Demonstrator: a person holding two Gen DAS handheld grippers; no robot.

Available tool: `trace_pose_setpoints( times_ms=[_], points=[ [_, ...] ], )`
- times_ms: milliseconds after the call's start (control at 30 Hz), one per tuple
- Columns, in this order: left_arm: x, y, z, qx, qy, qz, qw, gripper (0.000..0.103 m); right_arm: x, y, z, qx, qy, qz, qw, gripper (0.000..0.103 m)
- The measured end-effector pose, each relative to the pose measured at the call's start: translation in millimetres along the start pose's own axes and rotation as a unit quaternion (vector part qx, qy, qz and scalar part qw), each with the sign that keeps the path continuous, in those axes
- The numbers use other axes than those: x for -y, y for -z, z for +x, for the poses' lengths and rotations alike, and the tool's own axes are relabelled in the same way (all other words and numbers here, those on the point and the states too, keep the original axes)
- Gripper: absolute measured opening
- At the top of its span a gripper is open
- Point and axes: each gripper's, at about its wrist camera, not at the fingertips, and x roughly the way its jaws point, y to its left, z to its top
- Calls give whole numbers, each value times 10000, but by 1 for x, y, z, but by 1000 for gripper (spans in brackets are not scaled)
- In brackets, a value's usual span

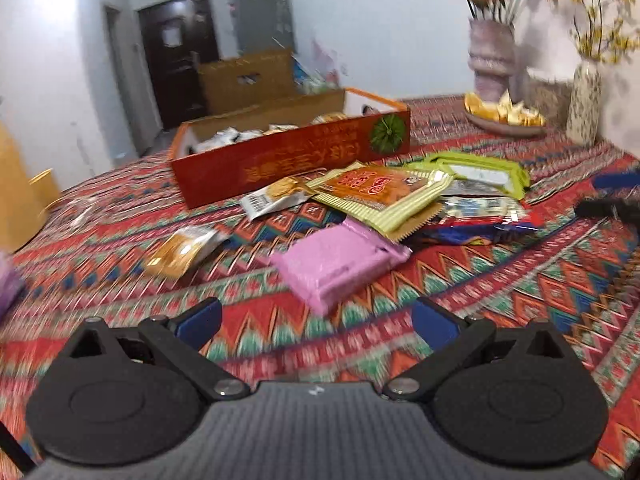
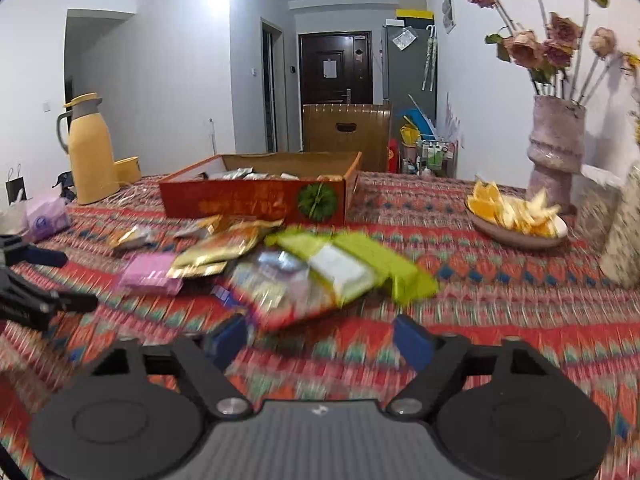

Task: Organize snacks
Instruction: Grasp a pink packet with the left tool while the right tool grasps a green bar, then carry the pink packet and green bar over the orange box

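A red cardboard box (image 1: 288,160) (image 2: 252,200) with several snack packs inside stands on the patterned tablecloth. In front of it lies a loose pile of snacks: a pink pack (image 1: 340,262) (image 2: 150,274), an orange-and-green pack (image 1: 380,196) (image 2: 224,248), a lime-green pack (image 1: 480,170) (image 2: 356,266), a small gold pack (image 1: 184,248) and a blue-red pack (image 1: 476,226). My left gripper (image 1: 316,322) is open and empty, just short of the pink pack. My right gripper (image 2: 320,340) is open and empty, just short of the pile's near edge.
A plate of orange and yellow pieces (image 1: 504,114) (image 2: 516,216) and flower vases (image 1: 492,56) (image 2: 556,148) stand at the right. A yellow thermos jug (image 2: 90,152) and a purple tissue pack (image 2: 46,216) stand at the left. The left gripper shows at the right wrist view's left edge (image 2: 36,280).
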Motion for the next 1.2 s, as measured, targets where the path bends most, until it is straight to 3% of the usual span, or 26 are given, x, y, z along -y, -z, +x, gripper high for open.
trace_pose_setpoints(
  times_ms=[33,100,300,433,533,567,667,800,1067,1200],
  points=[
    [-2,-7,12,-33,155,84,9998,103,4,-8,10,-37,-66,67,9999,61],
    [-5,-16,31,-29,391,266,9989,103,16,-26,34,-157,-275,249,9992,57],
    [-8,-36,78,-40,956,1026,9901,103,22,-58,106,-493,-600,35,9970,55],
    [-20,-35,99,-370,1251,818,9881,99,13,-58,141,-693,-476,-305,9960,54],
    [-33,-32,100,-462,1458,388,9875,85,13,-54,155,-800,-482,-334,9951,53],
    [-35,-30,96,-429,1430,341,9882,76,14,-53,159,-835,-490,-311,9948,53],
    [-37,-26,86,-412,1294,266,9904,63,13,-51,166,-850,-474,-264,9949,48],
    [-37,-18,66,-541,925,-223,9940,62,8,-49,156,-780,-359,-370,9956,36],
    [-51,15,-3,-440,324,-1448,9879,62,3,-25,75,-296,372,-193,9987,35],
    [-46,29,-34,-235,-163,-1634,9861,62,-5,1,19,-111,544,295,9980,35]
  ],
)
